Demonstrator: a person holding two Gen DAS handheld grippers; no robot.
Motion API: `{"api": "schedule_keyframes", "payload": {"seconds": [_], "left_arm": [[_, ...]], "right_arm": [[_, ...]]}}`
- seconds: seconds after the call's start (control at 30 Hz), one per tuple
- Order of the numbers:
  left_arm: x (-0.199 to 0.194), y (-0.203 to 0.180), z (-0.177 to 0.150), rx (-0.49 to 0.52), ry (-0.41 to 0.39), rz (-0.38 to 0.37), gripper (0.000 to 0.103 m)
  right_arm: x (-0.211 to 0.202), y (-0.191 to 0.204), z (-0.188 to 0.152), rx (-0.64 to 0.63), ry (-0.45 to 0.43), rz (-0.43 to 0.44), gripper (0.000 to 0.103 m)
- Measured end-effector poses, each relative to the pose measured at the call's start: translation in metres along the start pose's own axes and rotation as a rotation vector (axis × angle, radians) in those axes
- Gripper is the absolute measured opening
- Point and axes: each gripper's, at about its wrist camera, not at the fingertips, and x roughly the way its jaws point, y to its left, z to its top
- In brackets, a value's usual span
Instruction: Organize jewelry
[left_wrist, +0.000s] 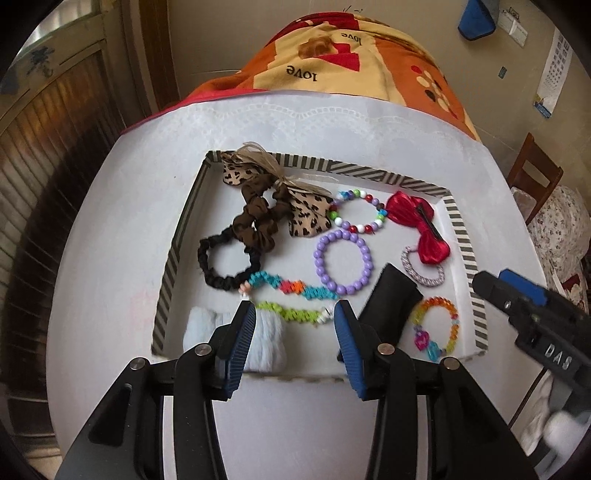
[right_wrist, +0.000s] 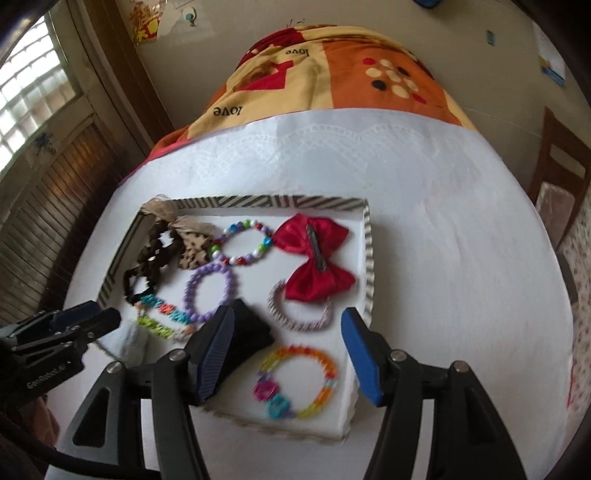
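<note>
A shallow white box (left_wrist: 458, 236) with a black-and-white striped rim sat on a table covered in white cloth (left_wrist: 110, 229), and all the jewellery and hair pieces lay inside it.

At the box's left edge lay a thin black scrunchie ring (left_wrist: 207, 258), touching a thicker brown satin scrunchie (left_wrist: 258, 218) just behind it. A leopard-print fabric bow (left_wrist: 306, 214) with a straw-coloured tie reached to the far left corner. In front of these, a pale blue fluffy piece (left_wrist: 266, 343) rested against the near wall, with a zigzag band of teal, orange and green beads (left_wrist: 295, 291) curving just behind it.

The left gripper (left_wrist: 295, 314) hung above that near part of the box with its blue-padded jaws apart and nothing between the pads.

Toward the middle, a bracelet of round lilac beads (left_wrist: 341, 262) lay flat, and behind it a bracelet of mixed white, green, red and purple beads (left_wrist: 356, 216). A black wedge-shaped block (left_wrist: 388, 299) stood just right of the lilac ring.

Further right were a red satin bow with a metal clip (right_wrist: 314, 258), a pink-and-white braided band (right_wrist: 299, 321) partly under it, and, in the near right corner, a translucent rainbow bead bracelet (right_wrist: 299, 384) with pink and blue charms.

The right gripper (right_wrist: 288, 354) hung over that corner, jaws spread wide and empty, the rainbow bracelet lying below the gap.
</note>
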Motion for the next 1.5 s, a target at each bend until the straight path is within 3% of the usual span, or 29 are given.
{"api": "schedule_keyframes", "payload": {"seconds": [0.23, 0.6, 0.93, 1.5], "left_arm": [[-0.026, -0.002, -0.019, -0.008, -0.046, 0.014, 0.033], [-0.064, -0.005, -0.033, 0.000, -0.122, 0.043, 0.032], [-0.077, -0.003, -0.033, 0.003, -0.154, 0.062, 0.032], [-0.070, -0.002, -0.029, 0.004, -0.137, 0.065, 0.032]], "right_arm": [[-0.030, 0.015, -0.027, 0.020, -0.041, -0.025, 0.064], [-0.069, 0.032, -0.031, -0.007, -0.110, -0.055, 0.073], [-0.072, 0.043, -0.031, -0.025, -0.111, -0.045, 0.073], [-0.066, 0.043, -0.031, -0.029, -0.089, -0.047, 0.073]]}}
